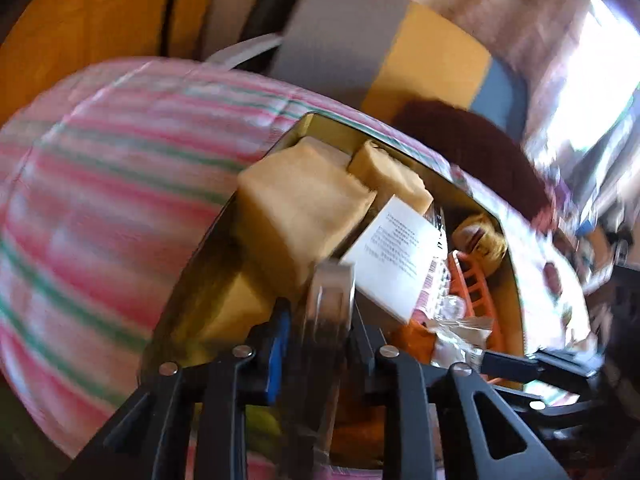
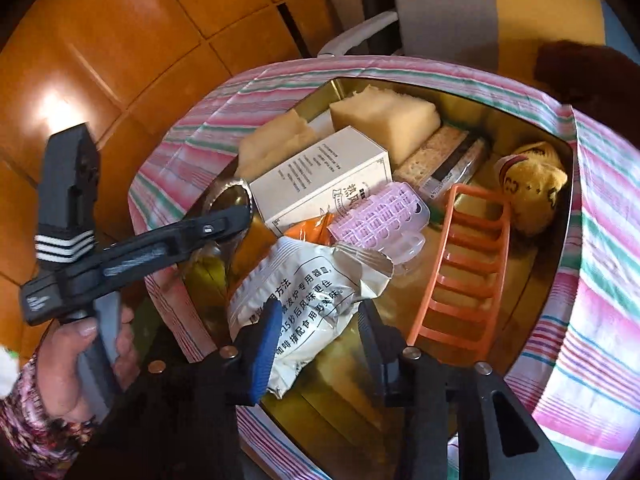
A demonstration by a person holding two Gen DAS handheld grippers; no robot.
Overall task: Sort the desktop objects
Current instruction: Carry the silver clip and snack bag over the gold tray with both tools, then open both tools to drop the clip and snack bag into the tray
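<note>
A gold metal tin (image 2: 532,280) sits on a pink striped cloth and holds sorted items: yellow sponges (image 2: 384,116), a white box (image 2: 320,176), a pink plastic piece (image 2: 380,220), an orange rack (image 2: 468,264), a plush toy (image 2: 532,188) and a white snack bag (image 2: 316,292). My left gripper (image 1: 320,320) is shut on a shiny metal lid (image 1: 330,300) held over the tin's left side; it also shows in the right wrist view (image 2: 228,216). My right gripper (image 2: 320,332) is open, with the snack bag between its fingers.
The striped cloth (image 1: 100,200) covers the round table. An orange tiled floor (image 2: 120,40) lies beyond the edge. A chair back (image 1: 340,40) and a dark brown furry thing (image 1: 472,144) stand behind the table. A bright window is at the far right.
</note>
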